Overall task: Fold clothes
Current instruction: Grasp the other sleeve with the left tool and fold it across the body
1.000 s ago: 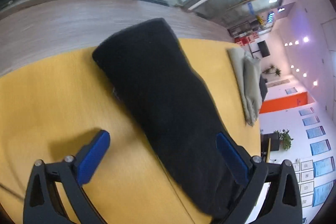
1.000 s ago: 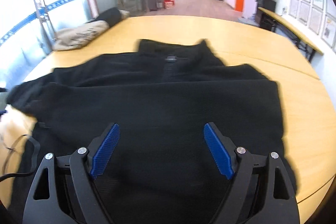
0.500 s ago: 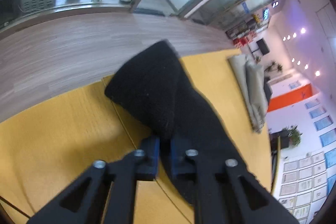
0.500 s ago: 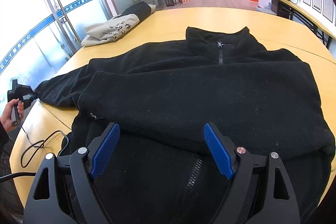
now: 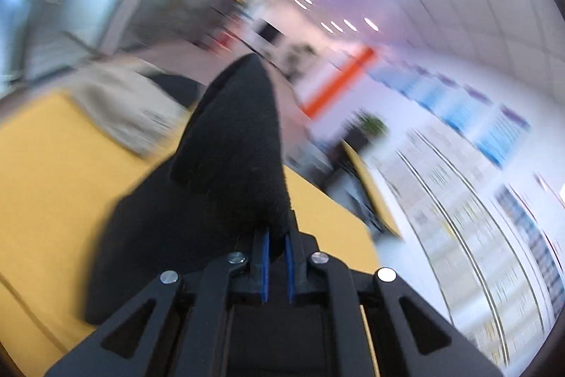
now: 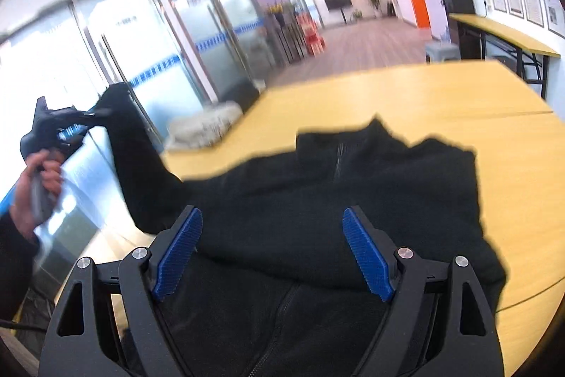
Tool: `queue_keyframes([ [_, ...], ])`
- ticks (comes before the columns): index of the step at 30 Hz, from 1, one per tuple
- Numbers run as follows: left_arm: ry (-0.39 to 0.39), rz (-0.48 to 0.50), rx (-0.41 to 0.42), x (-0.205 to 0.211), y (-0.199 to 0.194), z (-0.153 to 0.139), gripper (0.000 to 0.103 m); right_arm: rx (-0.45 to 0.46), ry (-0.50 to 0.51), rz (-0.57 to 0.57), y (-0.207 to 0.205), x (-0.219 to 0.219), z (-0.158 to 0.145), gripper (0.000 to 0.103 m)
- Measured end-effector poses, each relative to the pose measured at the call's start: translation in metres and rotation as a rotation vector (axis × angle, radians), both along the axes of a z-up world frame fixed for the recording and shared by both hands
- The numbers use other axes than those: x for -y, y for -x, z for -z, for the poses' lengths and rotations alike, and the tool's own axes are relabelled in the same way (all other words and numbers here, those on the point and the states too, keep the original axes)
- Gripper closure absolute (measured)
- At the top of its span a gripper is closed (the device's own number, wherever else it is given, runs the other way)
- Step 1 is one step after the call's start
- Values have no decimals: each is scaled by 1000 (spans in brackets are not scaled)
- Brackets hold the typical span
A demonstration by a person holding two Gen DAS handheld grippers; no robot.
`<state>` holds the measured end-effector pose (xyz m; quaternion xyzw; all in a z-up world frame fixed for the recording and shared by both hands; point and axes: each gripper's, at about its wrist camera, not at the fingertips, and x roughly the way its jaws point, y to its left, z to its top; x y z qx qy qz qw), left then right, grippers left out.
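A black fleece jacket with a front zip lies on the yellow table. Its left sleeve is lifted off the table, with my left gripper shut on the cuff end. In the right wrist view that left gripper is at the far left, held up by a hand, and the sleeve hangs from it down to the jacket body. My right gripper hovers open above the jacket's front, nothing between its blue pads.
A folded beige garment lies at the table's far left corner, with a dark garment beside it. A cable hangs off the near left edge. Glass doors stand on the left; a second long table runs along the right wall.
My left gripper closed on the sleeve end, then lifted it up off the table and swung round. My right gripper rose and tilted up, staying open.
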<state>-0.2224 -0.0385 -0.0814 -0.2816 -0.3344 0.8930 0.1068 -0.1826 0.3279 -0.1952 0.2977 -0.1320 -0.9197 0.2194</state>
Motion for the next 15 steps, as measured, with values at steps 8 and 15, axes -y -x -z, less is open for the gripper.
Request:
queue_keyframes([
  [8, -11, 354, 200, -275, 49, 99, 96, -26, 128, 164, -14, -107, -21, 15],
  [15, 93, 431, 374, -377, 33, 167, 76, 139, 141, 187, 21, -142, 43, 12],
])
